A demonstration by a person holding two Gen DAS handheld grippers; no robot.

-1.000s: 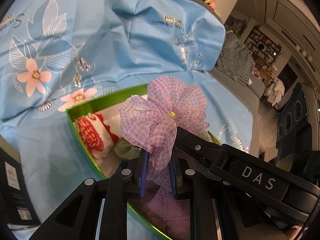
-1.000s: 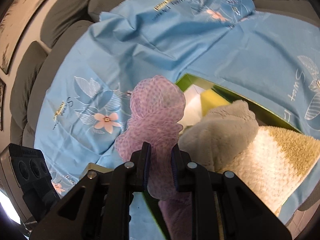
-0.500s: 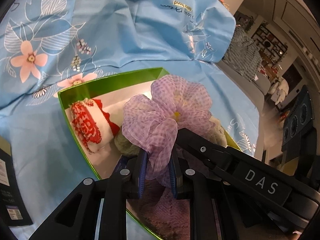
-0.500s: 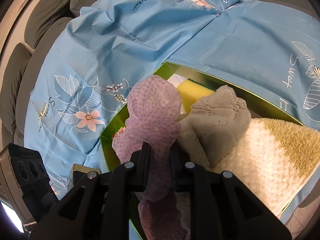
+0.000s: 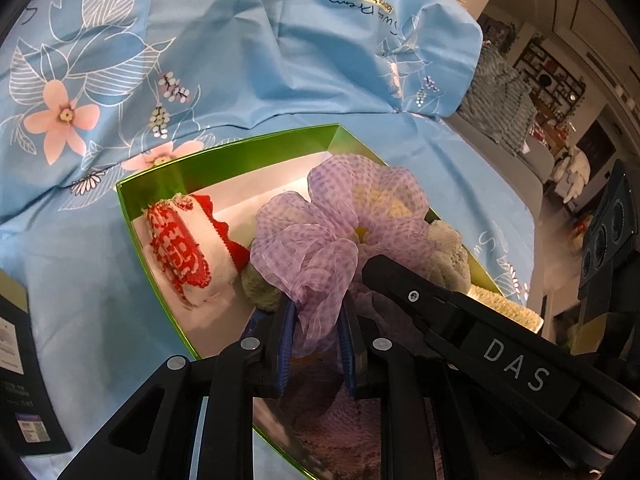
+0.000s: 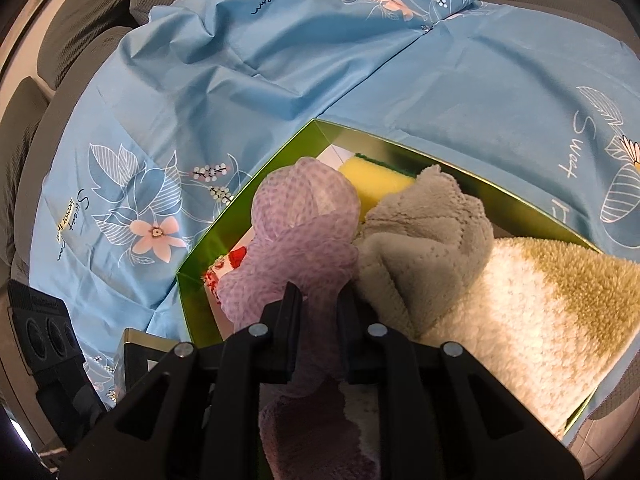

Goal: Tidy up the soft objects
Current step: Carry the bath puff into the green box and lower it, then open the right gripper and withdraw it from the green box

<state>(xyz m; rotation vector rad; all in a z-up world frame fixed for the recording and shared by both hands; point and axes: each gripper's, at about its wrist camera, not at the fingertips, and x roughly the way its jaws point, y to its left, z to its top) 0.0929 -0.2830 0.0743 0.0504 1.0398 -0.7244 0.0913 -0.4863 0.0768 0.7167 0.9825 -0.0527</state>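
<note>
A purple mesh bath pouf (image 5: 340, 236) hangs over a green box (image 5: 224, 156). My left gripper (image 5: 316, 312) is shut on its lower folds. My right gripper (image 6: 318, 300) is shut on the same pouf (image 6: 304, 216) from the other side; its black arm (image 5: 460, 320) crosses the left wrist view. The box (image 6: 256, 188) holds a red-and-white knitted cloth (image 5: 184, 248), a yellow sponge (image 6: 376, 176), a grey microfibre cloth (image 6: 424, 232) and a cream and olive fluffy towel (image 6: 540, 300). A purple knit piece (image 5: 344, 420) lies below the left fingers.
The box sits on a blue floral sheet (image 5: 200, 60) spread over a grey sofa (image 6: 80, 24). A black carton (image 5: 20, 380) lies at the left, a black speaker-like device (image 6: 48, 332) beside the box. A room with shelves (image 5: 552, 80) is at the far right.
Both grippers have lowered the pouf toward the box, which now fills more of both views. Both stay shut on the pouf.
</note>
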